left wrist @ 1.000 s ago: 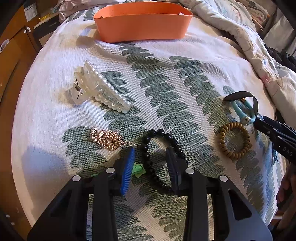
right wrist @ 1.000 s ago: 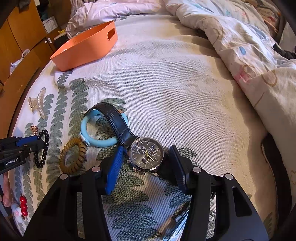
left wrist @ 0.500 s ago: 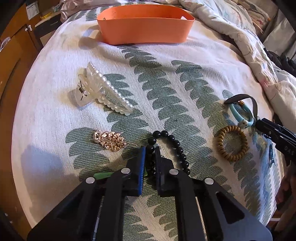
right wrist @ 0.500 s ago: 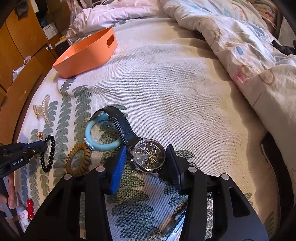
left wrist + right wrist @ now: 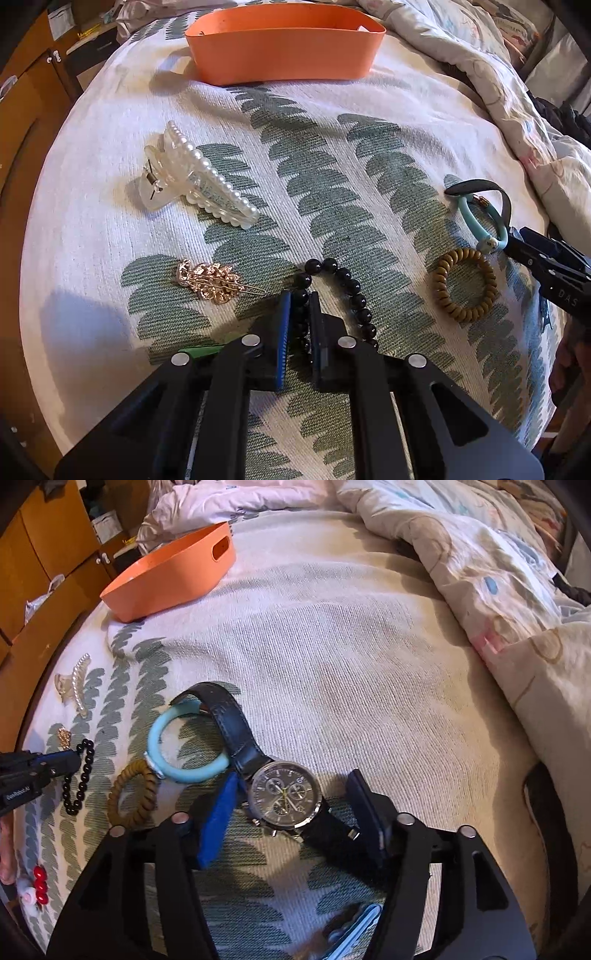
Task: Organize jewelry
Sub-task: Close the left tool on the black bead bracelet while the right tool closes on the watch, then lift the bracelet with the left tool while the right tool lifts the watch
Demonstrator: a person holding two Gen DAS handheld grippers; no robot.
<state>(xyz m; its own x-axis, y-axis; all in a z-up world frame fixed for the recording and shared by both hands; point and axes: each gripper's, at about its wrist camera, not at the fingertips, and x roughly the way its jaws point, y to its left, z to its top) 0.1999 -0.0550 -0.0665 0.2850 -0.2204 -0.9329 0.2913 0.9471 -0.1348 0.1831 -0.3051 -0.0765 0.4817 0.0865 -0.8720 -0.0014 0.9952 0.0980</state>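
Note:
My left gripper (image 5: 299,301) is shut on one side of the black bead bracelet (image 5: 351,291), which lies on the leaf-patterned bed cover; it also shows in the right wrist view (image 5: 79,779). My right gripper (image 5: 293,786) is open, its fingers on either side of the dark-faced wristwatch (image 5: 284,795) with a black strap. A light blue bangle (image 5: 184,749) lies under the strap. The orange bin (image 5: 284,40) stands at the far end of the cover.
A pearl hair claw (image 5: 195,181), a gold leaf hair pin (image 5: 210,282) and a tan spiral hair tie (image 5: 463,284) lie on the cover. A crumpled duvet (image 5: 498,572) sits at right. Wooden cabinets (image 5: 37,554) stand at left. Red beads (image 5: 38,884) lie near the edge.
My left gripper closed on the black bead bracelet. My right gripper narrowed around the watch, then opened wider again. Both views shifted slightly.

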